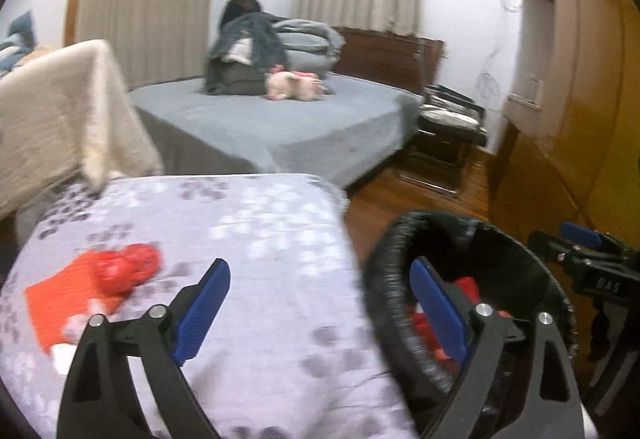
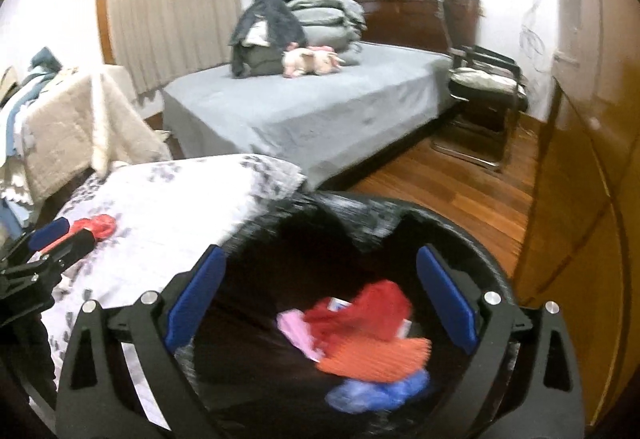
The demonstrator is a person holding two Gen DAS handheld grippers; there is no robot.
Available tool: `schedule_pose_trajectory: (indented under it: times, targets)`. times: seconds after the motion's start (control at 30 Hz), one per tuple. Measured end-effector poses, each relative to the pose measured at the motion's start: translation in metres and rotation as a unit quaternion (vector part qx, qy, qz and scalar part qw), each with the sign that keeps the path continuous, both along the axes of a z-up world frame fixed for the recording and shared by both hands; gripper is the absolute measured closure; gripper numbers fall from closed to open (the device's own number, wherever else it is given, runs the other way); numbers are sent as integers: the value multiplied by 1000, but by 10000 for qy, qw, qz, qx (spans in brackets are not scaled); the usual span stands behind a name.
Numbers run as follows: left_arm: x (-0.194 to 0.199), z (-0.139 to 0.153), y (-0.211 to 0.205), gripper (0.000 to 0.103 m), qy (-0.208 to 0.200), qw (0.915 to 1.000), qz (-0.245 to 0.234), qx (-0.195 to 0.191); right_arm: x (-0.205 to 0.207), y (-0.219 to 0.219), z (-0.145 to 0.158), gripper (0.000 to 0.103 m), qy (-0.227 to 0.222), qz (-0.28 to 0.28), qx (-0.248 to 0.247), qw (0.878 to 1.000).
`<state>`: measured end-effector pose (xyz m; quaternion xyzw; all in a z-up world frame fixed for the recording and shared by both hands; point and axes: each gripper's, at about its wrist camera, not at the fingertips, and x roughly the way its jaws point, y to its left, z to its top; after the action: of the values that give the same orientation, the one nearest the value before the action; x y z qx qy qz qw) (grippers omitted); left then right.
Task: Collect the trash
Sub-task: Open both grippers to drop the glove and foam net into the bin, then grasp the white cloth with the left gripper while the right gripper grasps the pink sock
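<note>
Lower left of the left wrist view, one red crumpled wrapper (image 1: pixel 128 271) rests on a flat orange sheet (image 1: pixel 68 303) atop the patterned bed (image 1: pixel 256 239), long axis running toward upper right. Both tools, left (image 1: pixel 320 315) and right (image 2: pixel 320 299), gape wide, holding nothing. Blurred trash (image 2: pixel 368 335) fills one black bin (image 2: pixel 484 259), cut off below.

The black bin's (image 2: pixel 400 223) mouth lies open beneath the right claw (image 2: pixel 320 303). Bare floral bedcover (image 1: pixel 260 223) stretches ahead of the left claw (image 1: pixel 320 299). Red trash (image 1: pixel 120 275) lies to its left.
</note>
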<state>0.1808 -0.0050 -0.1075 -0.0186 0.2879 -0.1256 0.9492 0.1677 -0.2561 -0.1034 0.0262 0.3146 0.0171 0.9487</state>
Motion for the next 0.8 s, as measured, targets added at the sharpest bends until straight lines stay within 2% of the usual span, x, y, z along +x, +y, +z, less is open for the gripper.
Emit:
schedule_pose_trajectory:
  times: [0.17, 0.5, 0.8]
  targets:
    - [-7, -1, 50, 13, -6, 9983, 564, 127, 15, 47, 5, 9, -106, 441, 40, 9990]
    - [-26, -27, 139, 14, 196, 9869, 1552, 399, 34, 136, -9, 9, -83, 1176, 115, 9930]
    - [-28, -60, 171, 19, 522, 9815, 1815, 324, 44, 187, -38, 9, 34, 1549, 9, 9879]
